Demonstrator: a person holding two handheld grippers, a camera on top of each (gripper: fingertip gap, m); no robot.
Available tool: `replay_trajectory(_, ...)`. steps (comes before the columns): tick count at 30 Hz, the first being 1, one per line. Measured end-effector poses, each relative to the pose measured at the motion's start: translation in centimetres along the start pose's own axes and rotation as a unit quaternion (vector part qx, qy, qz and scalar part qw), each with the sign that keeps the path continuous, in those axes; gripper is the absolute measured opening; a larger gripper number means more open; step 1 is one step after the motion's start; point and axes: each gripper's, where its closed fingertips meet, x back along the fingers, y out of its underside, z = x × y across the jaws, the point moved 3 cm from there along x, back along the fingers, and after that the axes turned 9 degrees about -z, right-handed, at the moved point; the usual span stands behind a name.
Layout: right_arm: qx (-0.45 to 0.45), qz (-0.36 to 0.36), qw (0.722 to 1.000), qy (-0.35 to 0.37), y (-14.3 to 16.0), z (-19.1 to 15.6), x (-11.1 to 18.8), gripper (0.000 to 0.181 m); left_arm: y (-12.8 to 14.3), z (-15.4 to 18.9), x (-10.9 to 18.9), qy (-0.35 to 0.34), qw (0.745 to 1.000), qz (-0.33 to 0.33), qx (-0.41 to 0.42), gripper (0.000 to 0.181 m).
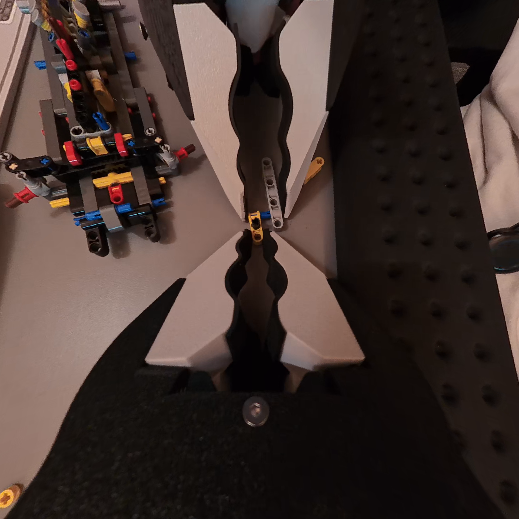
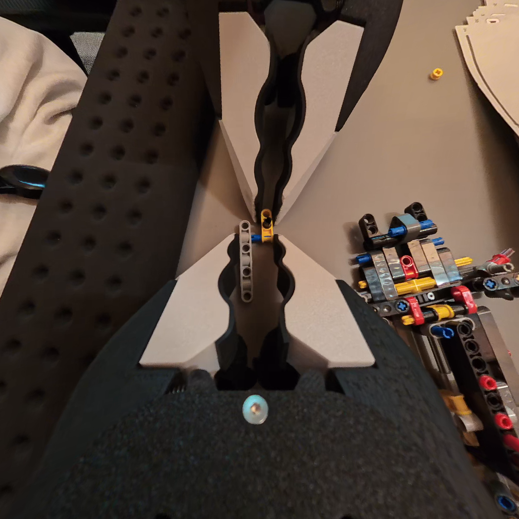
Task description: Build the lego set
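Observation:
My two grippers meet tip to tip over the grey table. A small yellow connector [image 1: 256, 228] with a black pin in it is joined by a blue pin [image 1: 264, 215] to a light grey beam [image 1: 271, 193]. My left gripper [image 1: 258, 234] is shut on the connector's near end. My right gripper [image 2: 255, 237] is closed across the grey beam [image 2: 246, 261] and the yellow connector [image 2: 266, 226], with the beam lying along its left finger. The left gripper [image 2: 266, 217] shows opposite in the right wrist view. The right gripper [image 1: 264, 217] shows opposite in the left wrist view.
The half-built Lego chassis [image 1: 98, 168] lies on the table beside the grippers [image 2: 421, 280]. A loose yellow piece [image 1: 314, 168] and a small yellow bush [image 2: 436, 73] lie on the table. Paper sheets [image 2: 494, 70] sit far right. A black perforated panel [image 1: 407, 196] and pale cloth [image 2: 28, 84] border one side. Both grippers' tips are roughly 20 centimeters from the small yellow bush [image 2: 436, 73]. My left wrist view [image 1: 10, 496] looks at it from another angle.

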Motion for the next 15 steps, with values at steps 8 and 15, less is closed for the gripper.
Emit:
replay_trajectory(8,0.017,0.006,1.0,-0.012,0.16,-0.11,0.02,0.023,-0.03,0.02,-0.01,0.029,1.0,0.0,0.009,0.007)
replay_trajectory(15,0.025,0.007,0.999,-0.021,0.22,-0.26,0.08,0.023,-0.09,0.06,-0.08,0.053,0.999,-0.002,0.006,0.007)
